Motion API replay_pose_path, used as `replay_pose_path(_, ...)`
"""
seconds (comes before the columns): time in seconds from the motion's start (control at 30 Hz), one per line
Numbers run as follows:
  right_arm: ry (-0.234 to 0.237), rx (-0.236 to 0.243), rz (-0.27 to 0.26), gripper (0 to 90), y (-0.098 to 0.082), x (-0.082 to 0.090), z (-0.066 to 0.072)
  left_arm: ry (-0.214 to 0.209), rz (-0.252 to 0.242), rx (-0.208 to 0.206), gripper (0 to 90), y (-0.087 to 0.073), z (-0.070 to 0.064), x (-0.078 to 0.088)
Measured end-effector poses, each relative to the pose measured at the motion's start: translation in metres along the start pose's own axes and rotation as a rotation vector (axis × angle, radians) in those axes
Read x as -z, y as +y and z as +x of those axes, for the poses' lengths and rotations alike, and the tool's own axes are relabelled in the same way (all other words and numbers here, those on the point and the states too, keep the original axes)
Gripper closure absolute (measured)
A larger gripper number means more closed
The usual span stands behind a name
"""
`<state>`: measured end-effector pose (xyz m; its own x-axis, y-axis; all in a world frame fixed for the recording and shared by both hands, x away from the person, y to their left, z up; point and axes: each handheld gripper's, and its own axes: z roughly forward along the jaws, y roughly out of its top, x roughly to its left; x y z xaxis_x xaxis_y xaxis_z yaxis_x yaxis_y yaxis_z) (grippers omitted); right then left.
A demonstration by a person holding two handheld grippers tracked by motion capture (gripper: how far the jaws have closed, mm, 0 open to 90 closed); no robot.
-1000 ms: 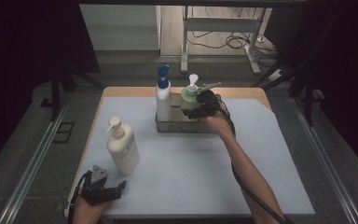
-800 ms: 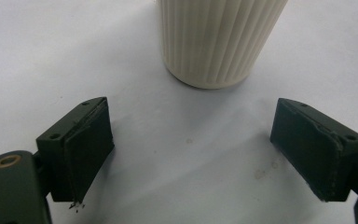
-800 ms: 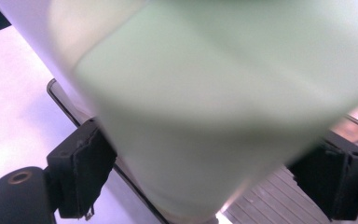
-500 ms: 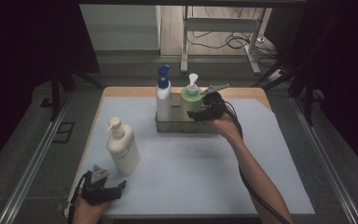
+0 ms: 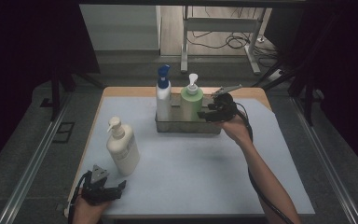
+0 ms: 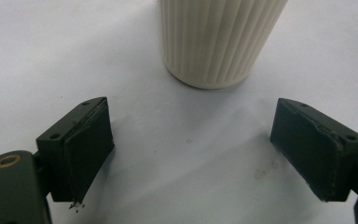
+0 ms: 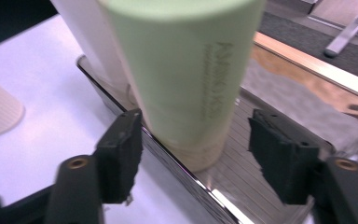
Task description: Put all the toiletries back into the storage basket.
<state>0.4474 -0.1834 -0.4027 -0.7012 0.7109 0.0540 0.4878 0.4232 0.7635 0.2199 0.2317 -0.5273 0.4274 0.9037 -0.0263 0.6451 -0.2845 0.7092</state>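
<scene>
High view: the right tongs (image 5: 210,113) have been drawn back from the green bottle (image 5: 191,103) in the tray (image 5: 186,127), jaws narrowing yet unclamped, so placement looks done; the left tongs (image 5: 113,189) are spread.

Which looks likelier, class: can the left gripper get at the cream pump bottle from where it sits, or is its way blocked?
Probably yes: the left gripper stands open facing the cream pump bottle, with bare table between them.

Green pump bottle (image 5: 191,103) upright in metal tray (image 5: 186,127).
</scene>
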Motion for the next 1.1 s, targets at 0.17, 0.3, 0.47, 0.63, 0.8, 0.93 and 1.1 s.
replay_pose_path(0.17, -0.015, -0.020, -0.010, 51.1, -0.002, 0.003, -0.006, 0.000, 0.000, 0.000, 12.4, 0.000, 0.000, 0.000)
replay_pose_path(0.3, -0.043, -0.013, -0.002, 62.9, -0.002, 0.002, -0.009, -0.001, 0.000, 0.000, 12.4, 0.000, 0.000, 0.000)
replay_pose_path(0.47, -0.106, 0.003, 0.009, 81.9, -0.003, -0.007, -0.011, -0.001, 0.000, 0.000, 12.4, 0.000, 0.000, 0.000)
replay_pose_path(0.63, -0.120, -0.018, 0.008, 89.6, -0.003, -0.014, -0.015, -0.001, 0.000, 0.000, 12.4, 0.000, 0.000, 0.000)
replay_pose_path(0.8, -0.121, -0.048, 0.014, 89.7, -0.002, -0.025, -0.019, 0.000, 0.001, -0.001, 12.4, 0.000, 0.000, 0.000)
replay_pose_path(0.93, -0.124, -0.056, 0.030, 89.7, -0.001, -0.033, -0.021, 0.000, 0.001, 0.000, 12.4, 0.000, 0.000, 0.000)
replay_pose_path(1.1, -0.109, -0.087, 0.028, 89.7, -0.002, -0.043, -0.026, -0.001, 0.001, 0.000, 12.4, 0.000, 0.000, 0.000)
